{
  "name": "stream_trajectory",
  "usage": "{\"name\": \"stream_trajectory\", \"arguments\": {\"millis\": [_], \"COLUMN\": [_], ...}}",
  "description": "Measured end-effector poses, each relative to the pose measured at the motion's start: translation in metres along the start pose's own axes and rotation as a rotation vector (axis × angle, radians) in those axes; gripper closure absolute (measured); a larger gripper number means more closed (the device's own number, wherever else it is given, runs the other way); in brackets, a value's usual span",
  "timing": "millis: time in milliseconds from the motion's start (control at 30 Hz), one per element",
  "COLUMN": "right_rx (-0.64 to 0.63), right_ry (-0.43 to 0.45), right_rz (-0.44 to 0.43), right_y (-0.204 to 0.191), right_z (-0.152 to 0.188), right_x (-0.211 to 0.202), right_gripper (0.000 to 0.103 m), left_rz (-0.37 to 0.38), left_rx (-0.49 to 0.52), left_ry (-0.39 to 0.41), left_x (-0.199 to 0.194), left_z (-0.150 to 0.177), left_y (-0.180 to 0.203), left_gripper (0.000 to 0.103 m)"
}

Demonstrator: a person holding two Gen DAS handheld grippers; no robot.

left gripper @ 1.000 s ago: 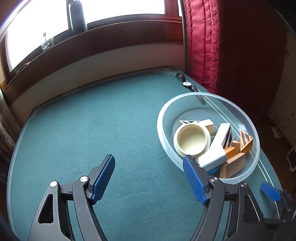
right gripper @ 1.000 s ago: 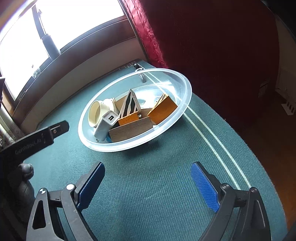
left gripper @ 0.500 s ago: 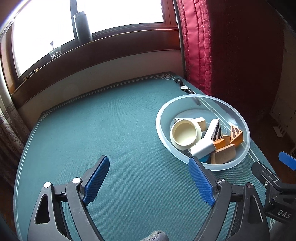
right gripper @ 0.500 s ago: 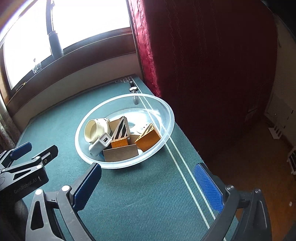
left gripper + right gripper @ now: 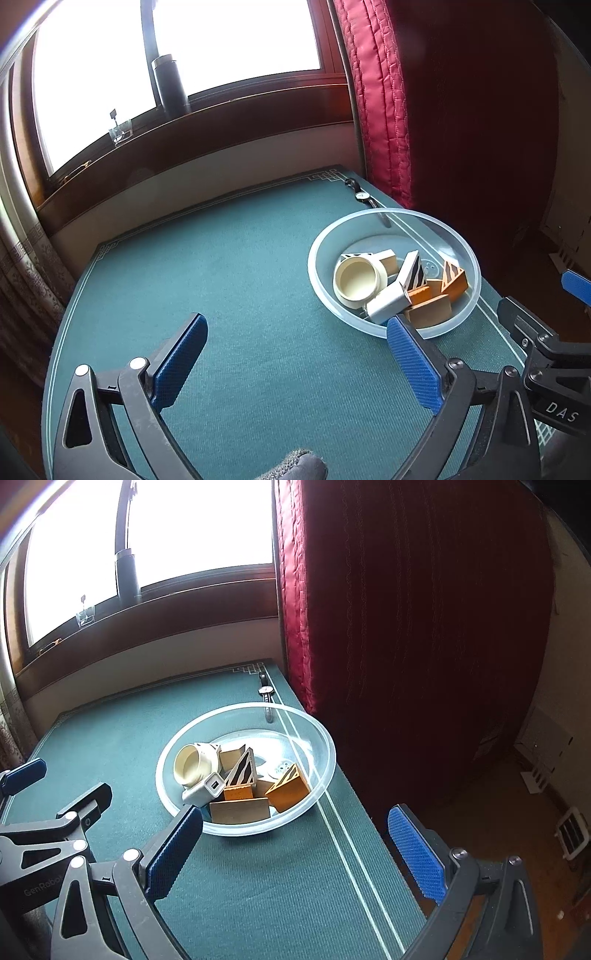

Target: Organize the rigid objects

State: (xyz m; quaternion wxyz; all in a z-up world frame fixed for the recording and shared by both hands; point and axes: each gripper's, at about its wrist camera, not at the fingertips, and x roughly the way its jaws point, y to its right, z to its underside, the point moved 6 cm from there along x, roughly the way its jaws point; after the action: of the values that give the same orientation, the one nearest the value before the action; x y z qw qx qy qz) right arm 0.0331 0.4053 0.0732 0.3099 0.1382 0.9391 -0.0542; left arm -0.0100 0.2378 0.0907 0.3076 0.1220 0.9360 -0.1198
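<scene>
A: How far along are we?

B: Nearly done, we judge. Our left gripper [image 5: 295,354] hangs over bare green felt tabletop [image 5: 240,280], its jaws opening with nothing between them. Ahead and to its right sits the clear round plastic bowl [image 5: 469,251], and every loose piece we can see lies inside it.

A: And our right gripper [image 5: 295,845]?

B: Spread wide, empty, with the bowl just ahead of its left finger. The only thing outside the bowl is a small dark-strapped wristwatch [image 5: 265,689] on the felt beyond the bowl's far rim. Whether it belongs to the job, we cannot tell.

A: Let us count, left to right.

B: One cream round plastic cup [image 5: 192,764] lying on its side. One white rectangular charger block [image 5: 205,790] resting against it. Then the wooden blocks [image 5: 240,810]: we make out about five, of which two or three show black stripes, though they overlap, so the count is unsure. One bowl, one watch, two grippers.
</scene>
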Motion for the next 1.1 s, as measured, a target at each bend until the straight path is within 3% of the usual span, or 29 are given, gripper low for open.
{"name": "stream_trajectory", "arguments": {"millis": [1100], "right_rx": [-0.031], "right_ry": [-0.034], "right_rz": [0.057], "right_y": [0.000], "right_z": [0.010], "right_x": [0.017], "right_gripper": [0.001], "left_rz": [0.015], "left_rx": [-0.026], "left_ry": [-0.096], "left_x": [0.028], "left_z": [0.016], "left_y": [0.001], "left_gripper": [0.003]}}
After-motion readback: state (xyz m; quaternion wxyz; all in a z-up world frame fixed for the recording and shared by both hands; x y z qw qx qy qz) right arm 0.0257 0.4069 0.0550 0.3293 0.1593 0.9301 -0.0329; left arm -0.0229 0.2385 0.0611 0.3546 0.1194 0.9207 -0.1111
